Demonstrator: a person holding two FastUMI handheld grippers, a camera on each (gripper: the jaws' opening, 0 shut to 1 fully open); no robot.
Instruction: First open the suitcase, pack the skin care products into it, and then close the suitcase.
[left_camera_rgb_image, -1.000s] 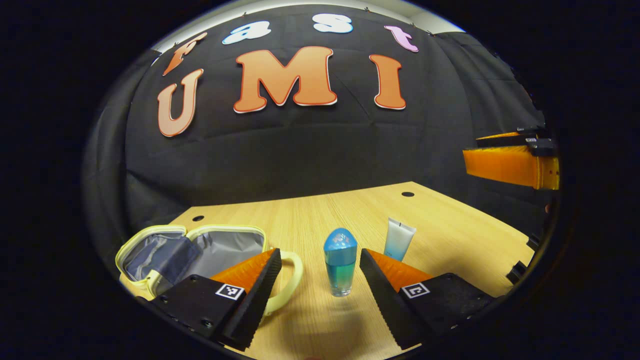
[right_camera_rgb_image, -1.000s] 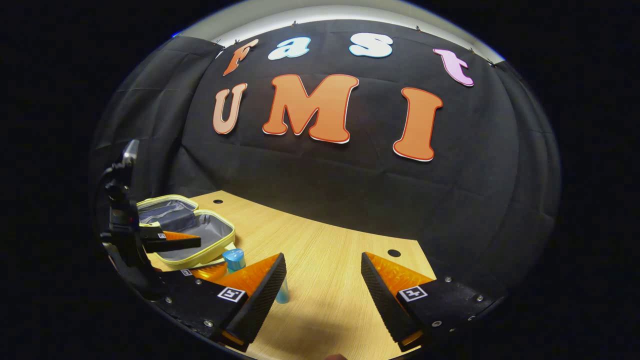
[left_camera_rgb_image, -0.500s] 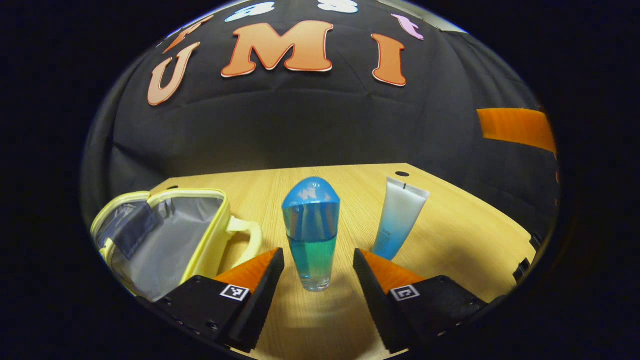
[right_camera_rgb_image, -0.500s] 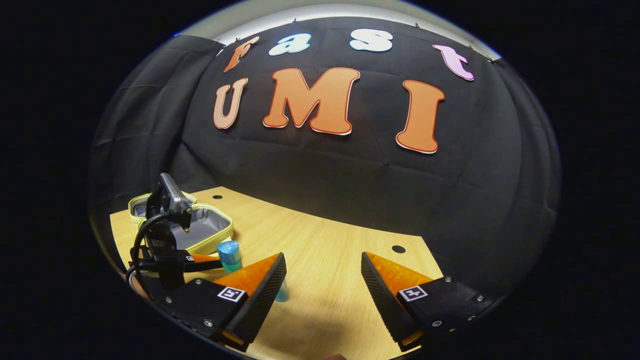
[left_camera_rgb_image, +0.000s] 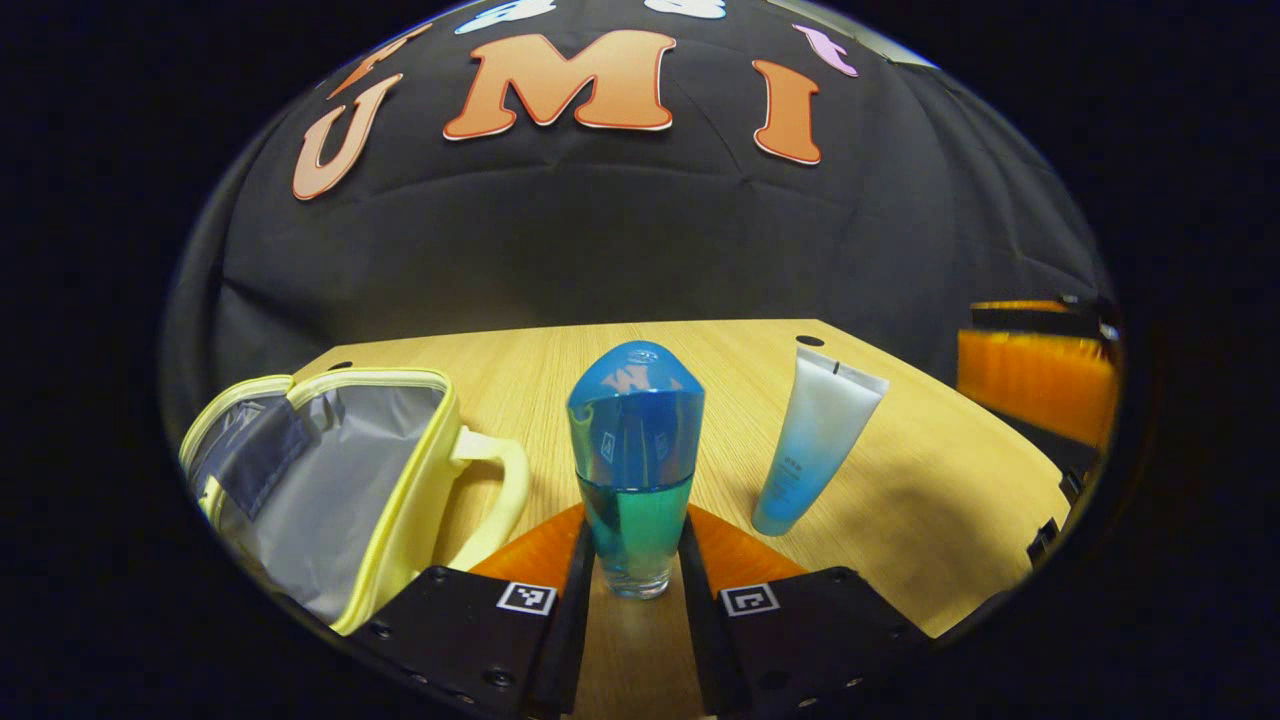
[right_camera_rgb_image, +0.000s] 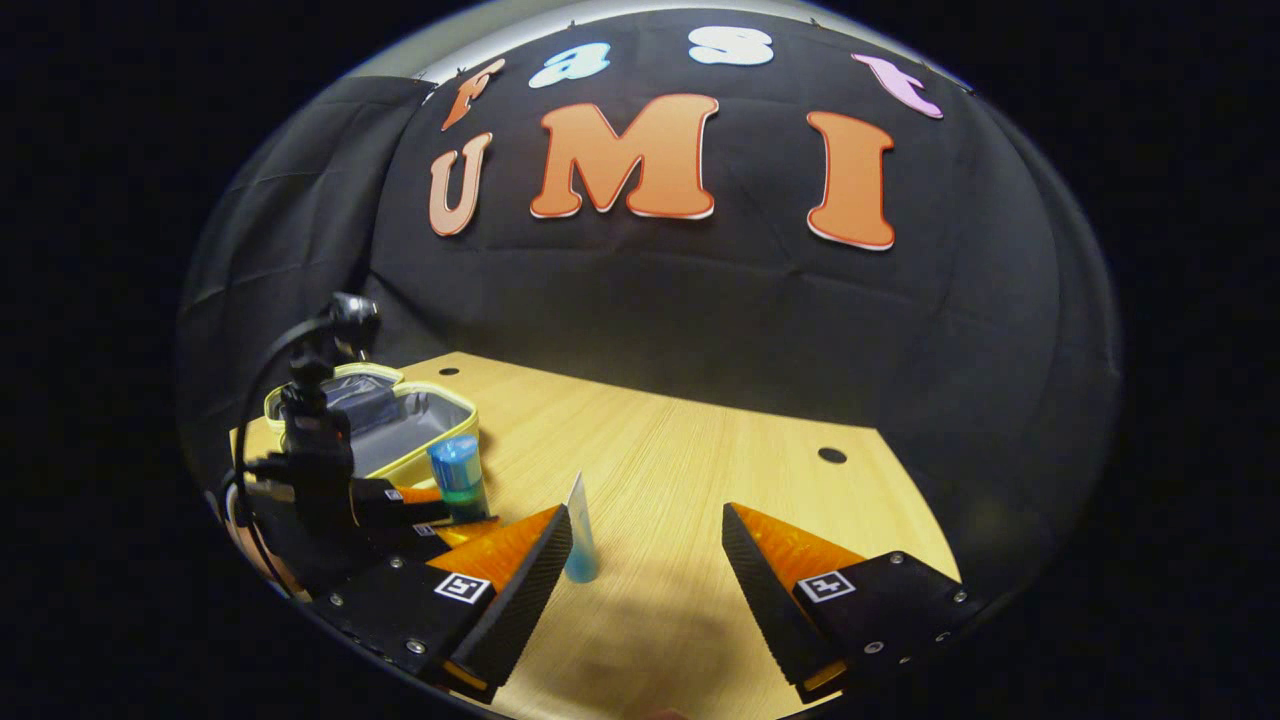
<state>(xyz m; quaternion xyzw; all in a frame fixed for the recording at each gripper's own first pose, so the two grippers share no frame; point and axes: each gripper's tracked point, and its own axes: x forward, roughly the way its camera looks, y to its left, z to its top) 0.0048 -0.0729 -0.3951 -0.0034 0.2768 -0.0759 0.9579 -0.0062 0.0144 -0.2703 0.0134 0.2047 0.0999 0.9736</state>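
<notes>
Left hand-held gripper (left_camera_rgb_image: 634, 580) closed on the lower body of the blue bottle (left_camera_rgb_image: 636, 460), both fingers against its sides near the base; the bottle stands upright on the bench (left_camera_rgb_image: 560, 370). Far left in the left gripper view: the yellow-trimmed case (left_camera_rgb_image: 330, 480), lid thrown back, grey lining exposed, loop handle toward the bottle. Centre: the bottle — clear, rigid, part-filled with blue-green liquid under a domed cap; probably glass or hard plastic, so smooth, bottom-heavy and likely to slip or tip if held high. The low grip appears sound. Right of it: a pale squeeze tube (left_camera_rgb_image: 815, 440), standing on its cap just beside the bottle, not touching; soft-walled and light, best taken across the middle with mild pressure. In the right gripper view, the right hand-held gripper (right_camera_rgb_image: 645, 580) hangs wide open over the bench, holding nothing — the tube stands just beyond its left finger.
</notes>
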